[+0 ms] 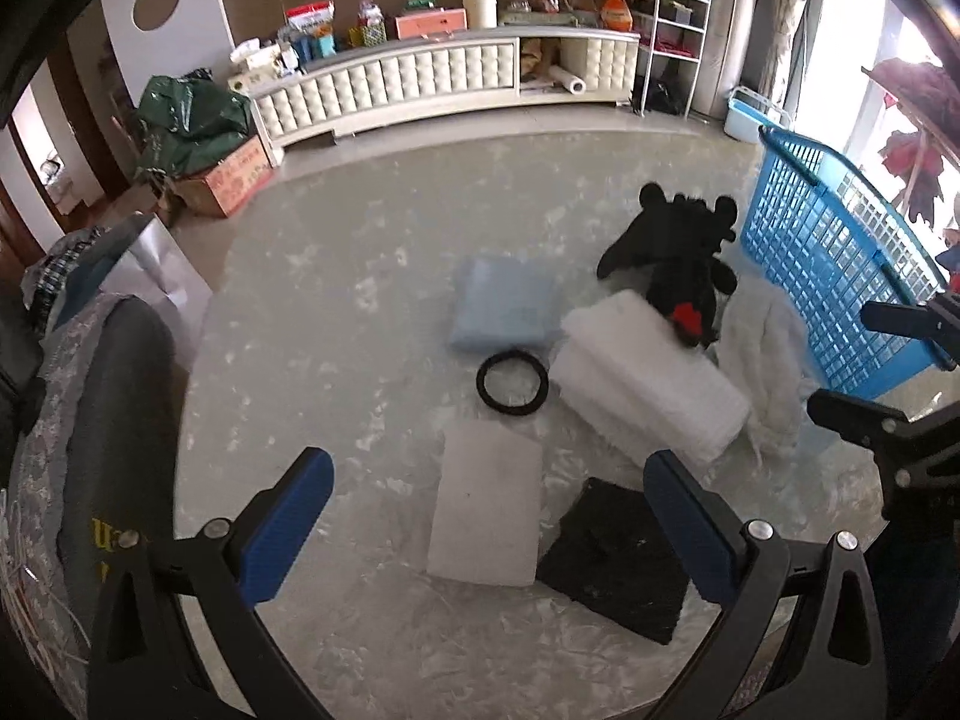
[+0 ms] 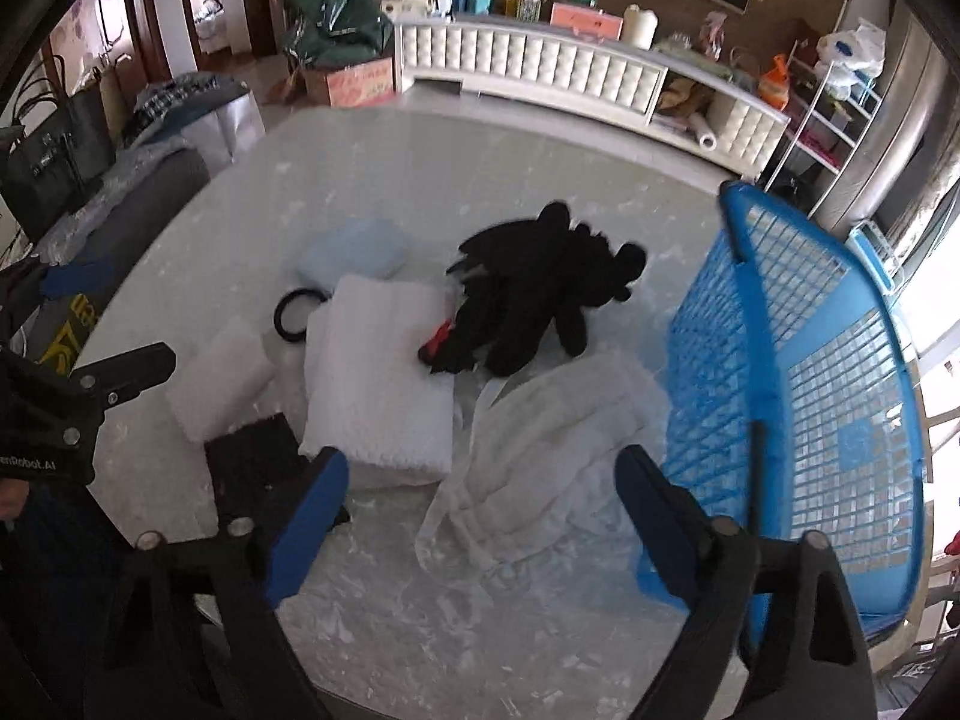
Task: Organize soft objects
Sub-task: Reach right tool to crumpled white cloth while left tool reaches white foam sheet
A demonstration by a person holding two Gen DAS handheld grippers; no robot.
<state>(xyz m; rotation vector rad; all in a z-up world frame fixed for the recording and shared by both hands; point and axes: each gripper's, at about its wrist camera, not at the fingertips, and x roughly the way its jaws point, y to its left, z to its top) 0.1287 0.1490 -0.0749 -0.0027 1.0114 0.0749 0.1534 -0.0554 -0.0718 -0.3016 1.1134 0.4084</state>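
Observation:
Soft things lie on a pale marbled table. A black plush toy rests partly on a thick white folded pad. Beside it lies a crumpled white cloth. There are also a light blue pad, a black ring, a white foam block and a black sponge square. My left gripper hangs open over the foam block. My right gripper hangs open over the white cloth, touching nothing.
A blue lattice basket stands at the table's right edge. A grey chair with draped fabric is at the left. Beyond the table, a white padded cabinet carries clutter, with a cardboard box and a wire shelf nearby.

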